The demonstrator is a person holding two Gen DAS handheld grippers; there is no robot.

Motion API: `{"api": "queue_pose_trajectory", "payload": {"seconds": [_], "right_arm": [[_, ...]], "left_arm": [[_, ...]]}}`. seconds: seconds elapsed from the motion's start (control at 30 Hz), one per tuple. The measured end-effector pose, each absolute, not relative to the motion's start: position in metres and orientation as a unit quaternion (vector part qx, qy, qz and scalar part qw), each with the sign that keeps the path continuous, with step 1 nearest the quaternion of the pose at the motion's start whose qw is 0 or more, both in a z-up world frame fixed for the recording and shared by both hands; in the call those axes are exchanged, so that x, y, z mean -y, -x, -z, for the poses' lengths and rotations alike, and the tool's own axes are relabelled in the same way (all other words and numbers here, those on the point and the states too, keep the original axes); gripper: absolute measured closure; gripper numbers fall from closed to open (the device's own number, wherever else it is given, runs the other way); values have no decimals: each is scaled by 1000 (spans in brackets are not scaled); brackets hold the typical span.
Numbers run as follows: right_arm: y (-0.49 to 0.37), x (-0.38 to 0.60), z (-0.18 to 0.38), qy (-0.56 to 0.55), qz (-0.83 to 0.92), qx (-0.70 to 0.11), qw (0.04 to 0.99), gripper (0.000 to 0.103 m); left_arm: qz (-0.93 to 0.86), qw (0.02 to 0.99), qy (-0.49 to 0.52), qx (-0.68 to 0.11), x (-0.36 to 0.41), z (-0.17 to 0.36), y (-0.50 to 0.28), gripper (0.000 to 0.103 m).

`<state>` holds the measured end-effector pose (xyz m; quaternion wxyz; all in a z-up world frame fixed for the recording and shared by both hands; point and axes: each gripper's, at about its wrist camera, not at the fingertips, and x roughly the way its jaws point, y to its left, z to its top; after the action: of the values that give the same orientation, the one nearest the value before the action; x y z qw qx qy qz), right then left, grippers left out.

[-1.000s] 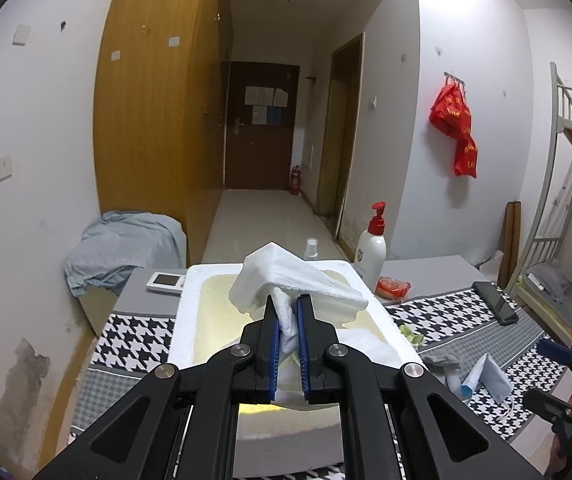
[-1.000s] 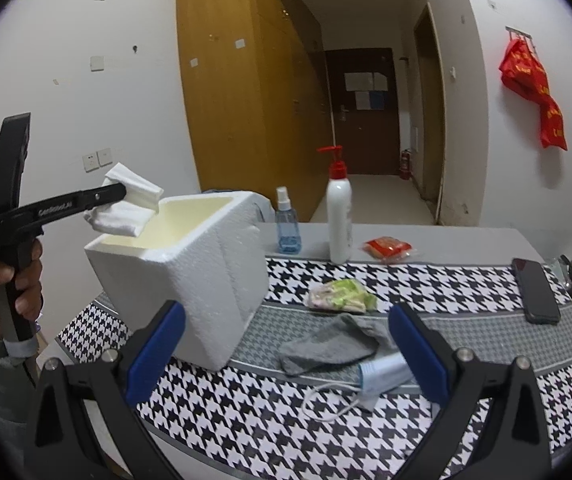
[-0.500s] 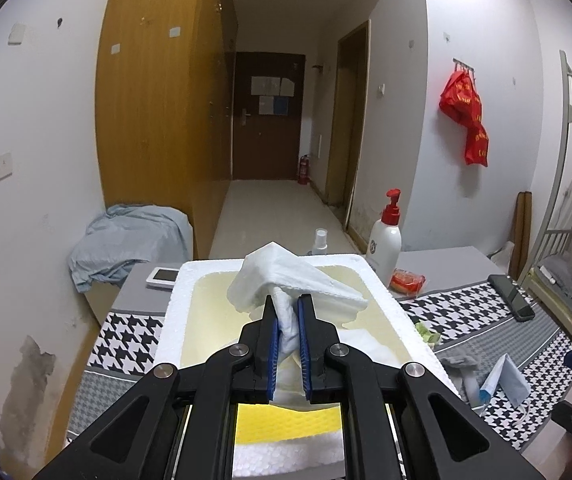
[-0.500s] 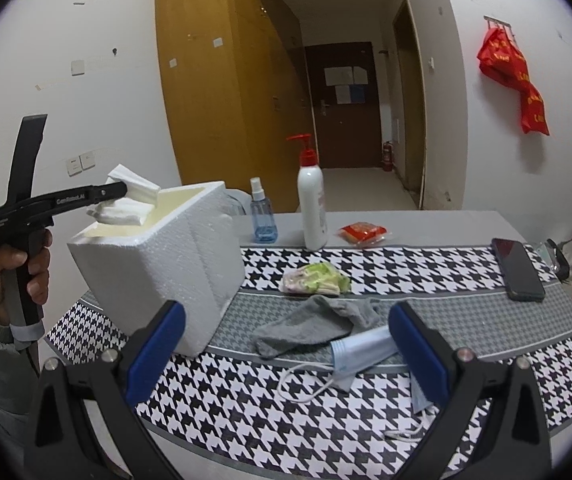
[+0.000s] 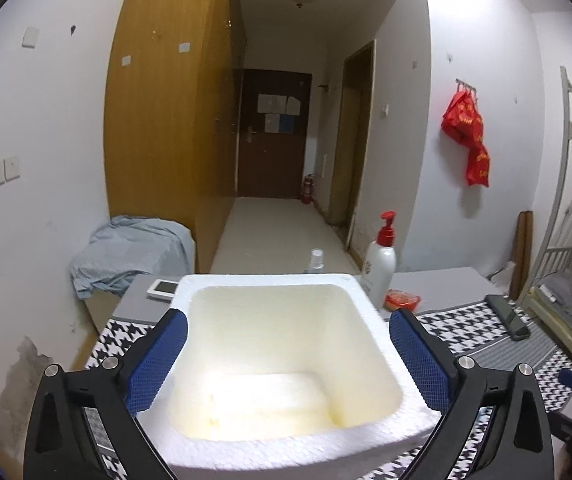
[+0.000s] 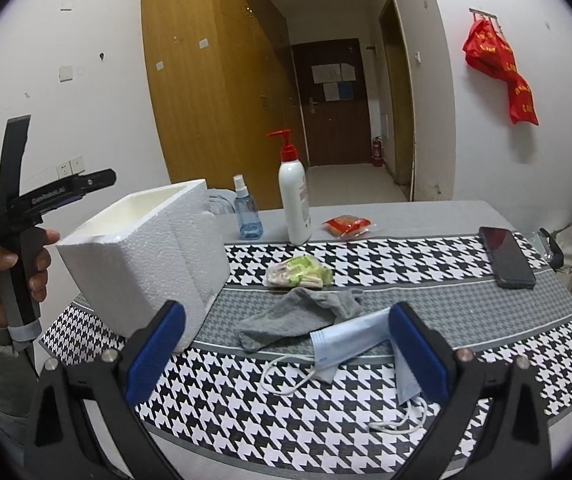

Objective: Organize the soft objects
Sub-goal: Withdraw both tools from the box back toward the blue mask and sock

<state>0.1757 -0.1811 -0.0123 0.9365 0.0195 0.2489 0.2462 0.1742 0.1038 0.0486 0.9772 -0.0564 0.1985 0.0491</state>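
A white foam box [image 5: 369, 320] [image 6: 154, 248] stands on the left of the houndstooth table. My left gripper [image 5: 287, 354] is open and empty, held over the box opening; it also shows in the right wrist view [image 6: 94, 182]. A white cloth [image 5: 270, 396] lies on the box floor, washed out by glare. My right gripper [image 6: 286, 344] is open and empty, above the table's front. Under and ahead of it lie a grey sock [image 6: 297, 314], a blue face mask [image 6: 349, 338] and a green-and-white soft packet [image 6: 299, 272].
A pump bottle [image 6: 294, 196], a blue spray bottle [image 6: 246, 216], a red packet [image 6: 345, 225] and a black phone [image 6: 505, 256] are on the table. A white device [image 5: 162, 287] lies behind the box. A blue cloth [image 5: 134, 248] covers something by the wall.
My left gripper has opened and let go of the white cloth, which now lies inside the foam box. My right gripper has moved closer to the mask and sock.
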Motion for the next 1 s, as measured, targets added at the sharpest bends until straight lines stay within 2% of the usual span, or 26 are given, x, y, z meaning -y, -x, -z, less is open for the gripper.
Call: {"api": "queue_pose_trajectory", "payload": {"seconds": [0.4, 1.0], "right_arm": [[-174, 192, 12, -26, -239, -243, 940, 0], [-158, 202, 11, -19, -225, -223, 948, 0]], "left_arm": [[-11, 985, 58, -163, -74, -54, -137, 2], [3, 991, 35, -131, -47, -27, -102, 2]]}}
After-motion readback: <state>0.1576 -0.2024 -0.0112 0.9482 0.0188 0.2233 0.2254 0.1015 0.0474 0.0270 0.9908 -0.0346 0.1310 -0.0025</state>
